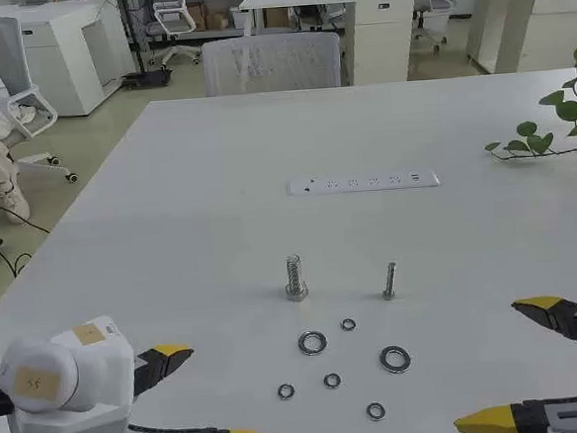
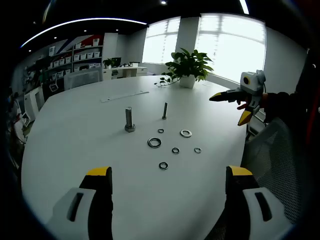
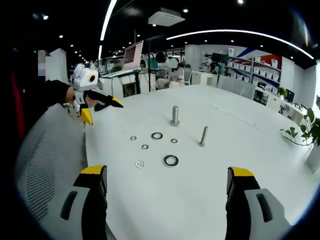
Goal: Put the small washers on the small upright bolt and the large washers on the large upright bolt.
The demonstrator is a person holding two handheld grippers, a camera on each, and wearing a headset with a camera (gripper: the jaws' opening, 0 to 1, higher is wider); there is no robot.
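On the white table [image 1: 171, 235] the large upright bolt [image 1: 295, 278] and, near it to the right, the small upright bolt [image 1: 389, 281] stand head-down, both shanks bare. Just in front of them two large washers [image 1: 312, 343] and four small washers [image 1: 332, 380] lie flat and apart from one another. The left gripper [image 1: 217, 398] and the right gripper [image 1: 509, 364] hover over the near edge on either side of the washers, each with jaws spread wide around open air. Marks on the power strip [image 1: 362, 183], well behind the bolts, are too small to read. The plant [image 1: 559, 123] trails over the right edge; the left gripper view adds its white pot [image 2: 188, 81] and the right gripper view a lit monitor [image 3: 132, 55]. Bare tabletop surrounds the bolts
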